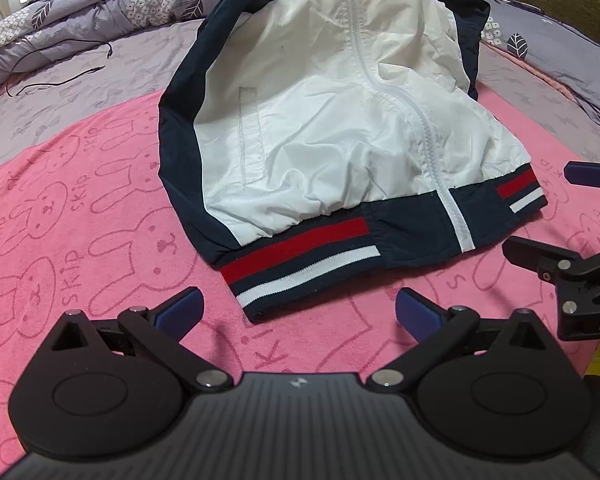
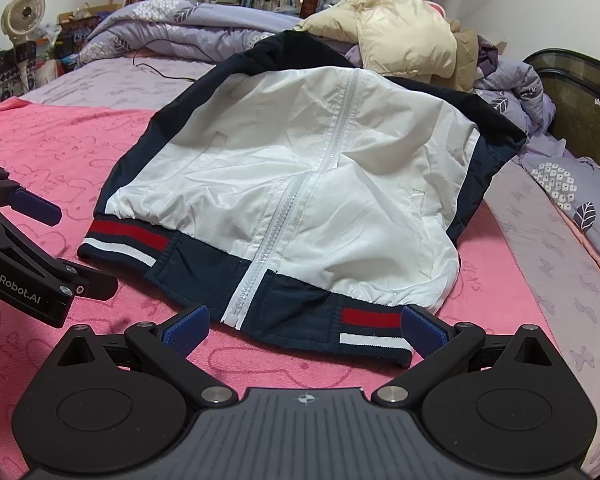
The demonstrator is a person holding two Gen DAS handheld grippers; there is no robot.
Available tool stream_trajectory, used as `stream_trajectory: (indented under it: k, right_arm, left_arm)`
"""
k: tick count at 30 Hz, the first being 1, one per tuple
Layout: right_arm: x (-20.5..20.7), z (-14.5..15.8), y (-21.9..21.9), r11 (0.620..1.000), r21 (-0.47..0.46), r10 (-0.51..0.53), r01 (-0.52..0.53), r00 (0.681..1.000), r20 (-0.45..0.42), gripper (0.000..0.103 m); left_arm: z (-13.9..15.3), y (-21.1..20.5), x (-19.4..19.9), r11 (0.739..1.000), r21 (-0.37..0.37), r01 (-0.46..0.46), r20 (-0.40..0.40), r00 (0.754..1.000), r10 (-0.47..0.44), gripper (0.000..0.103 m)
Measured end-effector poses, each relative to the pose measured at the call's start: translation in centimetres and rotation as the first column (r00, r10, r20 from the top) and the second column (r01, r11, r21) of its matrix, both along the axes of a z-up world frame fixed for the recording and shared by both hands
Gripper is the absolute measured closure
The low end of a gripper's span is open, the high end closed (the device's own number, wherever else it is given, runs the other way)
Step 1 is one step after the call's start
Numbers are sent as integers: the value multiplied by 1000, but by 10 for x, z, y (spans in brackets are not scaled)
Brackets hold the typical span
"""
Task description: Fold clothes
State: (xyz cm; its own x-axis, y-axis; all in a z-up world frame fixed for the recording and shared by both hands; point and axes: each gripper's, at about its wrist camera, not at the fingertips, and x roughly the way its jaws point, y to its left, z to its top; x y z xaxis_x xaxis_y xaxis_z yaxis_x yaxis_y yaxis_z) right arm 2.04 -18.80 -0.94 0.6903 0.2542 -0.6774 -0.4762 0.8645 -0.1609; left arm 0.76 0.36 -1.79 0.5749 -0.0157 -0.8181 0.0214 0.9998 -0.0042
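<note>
A white and navy zip jacket (image 1: 320, 120) (image 2: 300, 184) lies flat on a pink rabbit-print towel (image 1: 60, 220) (image 2: 60, 144), its striped red, white and navy hem (image 1: 300, 256) (image 2: 376, 332) toward me. My left gripper (image 1: 298, 312) stands open just short of the hem's left corner, nothing between its blue pads. My right gripper (image 2: 306, 330) is open too, with the hem's right end between its fingers, not clamped. Each gripper shows at the edge of the other's view: right gripper (image 1: 556, 220), left gripper (image 2: 64, 244).
The towel lies on a purple bed sheet (image 1: 80, 92). A black cable (image 1: 56, 76) runs over the sheet at far left. A leaf-print duvet (image 2: 172, 28) and a heap of cream clothing (image 2: 400, 28) sit behind the jacket. A dark headboard (image 2: 572, 96) rises at right.
</note>
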Motion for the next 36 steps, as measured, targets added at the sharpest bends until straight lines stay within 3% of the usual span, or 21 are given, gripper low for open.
stream_trajectory:
  k: [15,18,25,29,32,36]
  right_arm:
    - [8,-17,-14,996,3,-84,84,996,8,0]
    - [5,-21,-18,996,17,-87,87,996,6,0]
    - [2,-32,-16,995,8,-98,98,995,2,0]
    - [5,-35,-15,993,10,-114,114,993,17,0]
    - [4,-36,-2,998,11,-69,68,996,51,0]
    - [-4,-42,39,994,-36,105,-102,988,115,0]
  left_arm:
    - [-4,29,11,996,59,-67,28,997,66,0]
    - [-7,36,12,999,43,-32,7,999,31,0]
    - [-17,29,7,994,108,24,34,999,-28,0]
    - [-19,41,9,972,207,-110,86,992,94,0]
    - [-17,55,9,988,118,-102,64,993,95,1]
    - [-9,47,-3,997,78,20,95,995,-28,0]
